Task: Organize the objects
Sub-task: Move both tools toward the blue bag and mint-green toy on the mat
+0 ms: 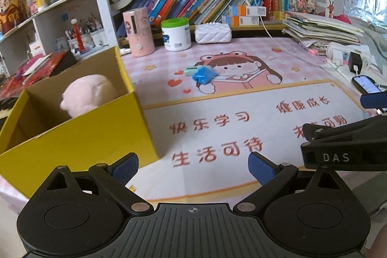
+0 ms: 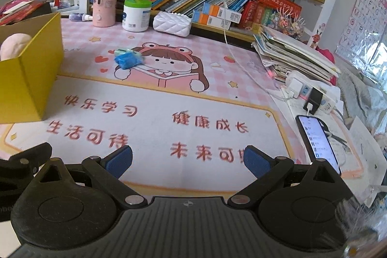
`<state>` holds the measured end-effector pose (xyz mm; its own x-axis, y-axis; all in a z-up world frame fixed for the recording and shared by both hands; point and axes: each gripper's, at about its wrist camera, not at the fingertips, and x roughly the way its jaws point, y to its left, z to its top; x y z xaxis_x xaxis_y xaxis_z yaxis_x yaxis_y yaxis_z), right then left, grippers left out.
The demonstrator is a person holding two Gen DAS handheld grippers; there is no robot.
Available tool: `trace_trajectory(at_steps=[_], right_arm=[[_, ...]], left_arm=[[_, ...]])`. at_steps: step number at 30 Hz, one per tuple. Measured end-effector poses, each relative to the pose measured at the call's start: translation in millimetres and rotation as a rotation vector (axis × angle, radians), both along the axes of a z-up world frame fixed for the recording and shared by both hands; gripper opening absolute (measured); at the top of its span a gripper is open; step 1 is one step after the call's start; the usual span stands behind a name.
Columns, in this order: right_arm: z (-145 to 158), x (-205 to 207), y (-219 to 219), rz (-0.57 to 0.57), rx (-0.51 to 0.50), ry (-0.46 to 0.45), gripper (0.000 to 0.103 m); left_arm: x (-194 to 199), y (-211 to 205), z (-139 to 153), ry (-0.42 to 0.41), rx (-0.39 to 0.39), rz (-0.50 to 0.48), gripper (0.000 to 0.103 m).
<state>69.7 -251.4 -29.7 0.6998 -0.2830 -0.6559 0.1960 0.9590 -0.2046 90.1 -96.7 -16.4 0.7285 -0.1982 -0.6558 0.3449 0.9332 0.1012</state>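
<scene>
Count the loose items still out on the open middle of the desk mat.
2, touching: a blue packet over the cartoon girl's hat, and a pale green item tucked behind it. The yellow box already holds a pink plush; more may be hidden inside.

A yellow box (image 1: 79, 137) holds a pink toy (image 1: 89, 94); the pink-checked mat (image 2: 217, 79) bears a blue packet (image 2: 128, 60).

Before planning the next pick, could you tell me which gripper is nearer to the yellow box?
Left. The left gripper sits beside the yellow box; the right gripper is farther right.
</scene>
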Motion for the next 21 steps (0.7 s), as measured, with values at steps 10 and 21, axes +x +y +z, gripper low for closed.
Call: trace_trajectory(at_steps=[10,21], right_arm=[[2,41,-30,0.038,-0.01,0.0,0.099],[4,80,-72,0.093,0.006,-0.017,0.099]], left_arm=[[32,-30,2,-0.001,-0.02,0.035,0.098],[62,-68,2,-0.009,-0.019,0.096,0.098]])
